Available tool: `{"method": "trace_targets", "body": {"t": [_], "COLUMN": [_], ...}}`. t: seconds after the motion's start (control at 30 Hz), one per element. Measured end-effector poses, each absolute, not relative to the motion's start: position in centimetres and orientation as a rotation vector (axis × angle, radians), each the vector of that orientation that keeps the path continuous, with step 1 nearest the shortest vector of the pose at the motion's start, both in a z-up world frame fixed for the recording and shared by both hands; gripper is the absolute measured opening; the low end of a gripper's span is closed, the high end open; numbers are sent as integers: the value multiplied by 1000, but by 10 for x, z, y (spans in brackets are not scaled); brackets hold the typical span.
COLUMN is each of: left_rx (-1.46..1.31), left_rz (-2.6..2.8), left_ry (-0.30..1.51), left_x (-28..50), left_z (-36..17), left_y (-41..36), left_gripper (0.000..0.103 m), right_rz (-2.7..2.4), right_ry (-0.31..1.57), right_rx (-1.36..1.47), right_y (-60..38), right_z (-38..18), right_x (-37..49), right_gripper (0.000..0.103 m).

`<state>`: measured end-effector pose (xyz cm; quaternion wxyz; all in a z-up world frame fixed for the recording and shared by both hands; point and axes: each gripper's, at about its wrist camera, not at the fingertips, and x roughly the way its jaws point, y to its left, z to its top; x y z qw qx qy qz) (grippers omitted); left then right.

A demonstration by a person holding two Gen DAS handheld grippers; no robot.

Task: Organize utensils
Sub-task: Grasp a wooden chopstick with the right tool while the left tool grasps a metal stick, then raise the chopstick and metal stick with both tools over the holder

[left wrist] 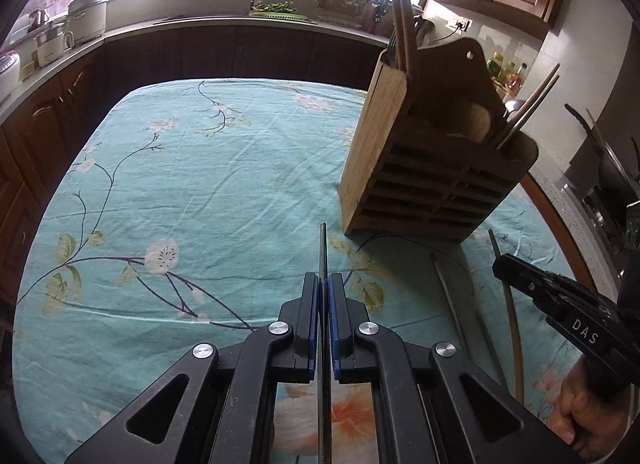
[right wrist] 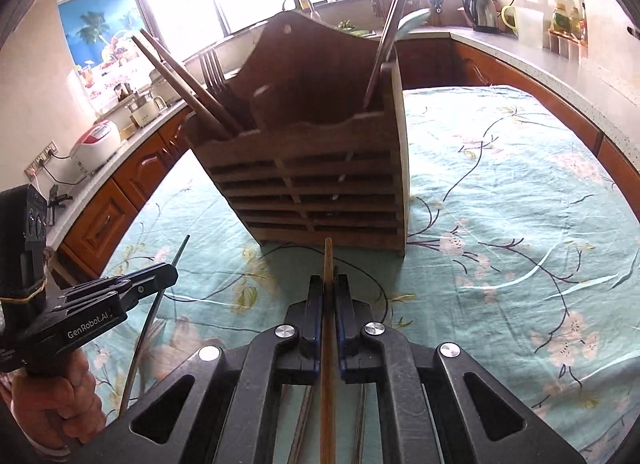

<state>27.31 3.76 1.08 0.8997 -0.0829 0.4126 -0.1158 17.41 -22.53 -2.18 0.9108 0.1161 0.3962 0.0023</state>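
Left gripper [left wrist: 324,288] clamps thin grey metal utensil [left wrist: 323,248], right gripper [right wrist: 329,288] brown wooden chopstick [right wrist: 328,260], both aimed for slatted wooden utensil holder [right wrist: 312,192].

"DAS" on right gripper [left wrist: 504,264], "GenRobot.AI" on left gripper [right wrist: 168,270]

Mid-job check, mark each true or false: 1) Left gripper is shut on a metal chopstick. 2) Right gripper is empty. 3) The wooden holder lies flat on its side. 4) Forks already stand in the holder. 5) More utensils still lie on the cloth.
1) True: the left gripper clamps a metal chopstick.
2) False: the right gripper grips a wooden chopstick.
3) False: the wooden holder stands upright on the floral cloth.
4) True: forks stand in its left compartment.
5) True: a metal chopstick lies on the cloth near the holder.
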Motion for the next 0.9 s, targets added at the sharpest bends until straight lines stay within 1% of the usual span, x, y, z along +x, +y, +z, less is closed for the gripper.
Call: {"method": "trace_targets", "body": {"t": [0.2,0.47,0.67,0.9], "left_rx": [-231,-323,-325,-330], "left_rz": [-287,-356,-377,-408], "left_ry": [750,635,587,573], "left_x": [230,170,142,129], "left_z": [47,83,94,97], "left_y": [52,71,74,69], "left_gripper": [3,3,3,3], "right_rz": [19,56,76,86], "right_ry": [729,634,596,573], "right_rx": [249,246,233,226], "right_y": [-230,-215,-206,-202], "right_z": [17,61,73,78], "right_x": [146,124,114,104], "right_gripper": [5,5,5,5]}}
